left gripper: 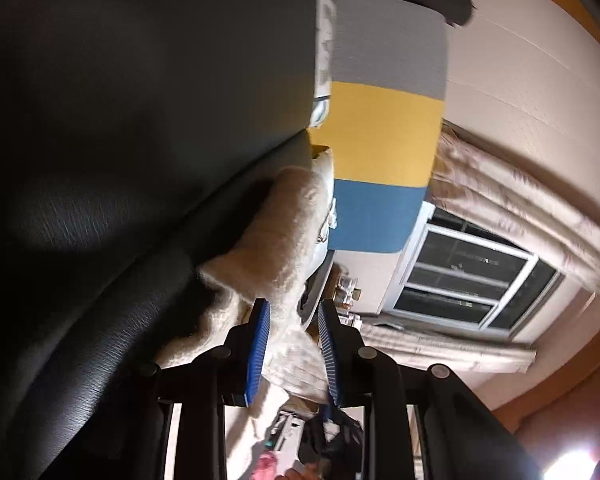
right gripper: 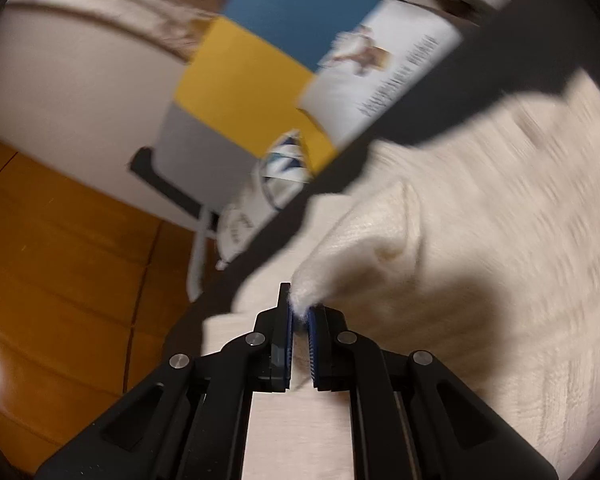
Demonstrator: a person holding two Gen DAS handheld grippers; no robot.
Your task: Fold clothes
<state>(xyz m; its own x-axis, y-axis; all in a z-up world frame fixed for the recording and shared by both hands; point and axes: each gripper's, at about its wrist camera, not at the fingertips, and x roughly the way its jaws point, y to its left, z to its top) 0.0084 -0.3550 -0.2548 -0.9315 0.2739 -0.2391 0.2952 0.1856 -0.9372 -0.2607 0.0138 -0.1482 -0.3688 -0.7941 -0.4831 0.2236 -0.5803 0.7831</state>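
A black leather-look surface (left gripper: pixel 120 160), probably a sofa or padded bench, fills much of the left wrist view, with a wooden floor (right gripper: pixel 60 272), pale walls, a curtained window (left gripper: pixel 472 280) and a grey, yellow and blue panel (left gripper: pixel 384 120) standing behind it. A cream knitted garment (right gripper: pixel 480 240) lies spread over that surface and takes up most of the right wrist view, blurred by motion. The right gripper (right gripper: pixel 299 326) has its blue-padded jaws drawn nearly together on a pinched tuft at the garment's edge, which rises into a small peak just ahead of the fingertips. The left gripper (left gripper: pixel 294 344) has its jaws standing apart with a band of the same cream knit running between them; whether the pads press the cloth or it merely passes through the gap, I cannot tell. The step in hand looks like taking hold of the garment at two points so that a part of it can be lifted and laid over. Which fold this is cannot be judged, since the garment's outline is not seen whole. Any carry over the garment calls for both holds to be firm and kept level, so the loose knit does not slip or bunch.
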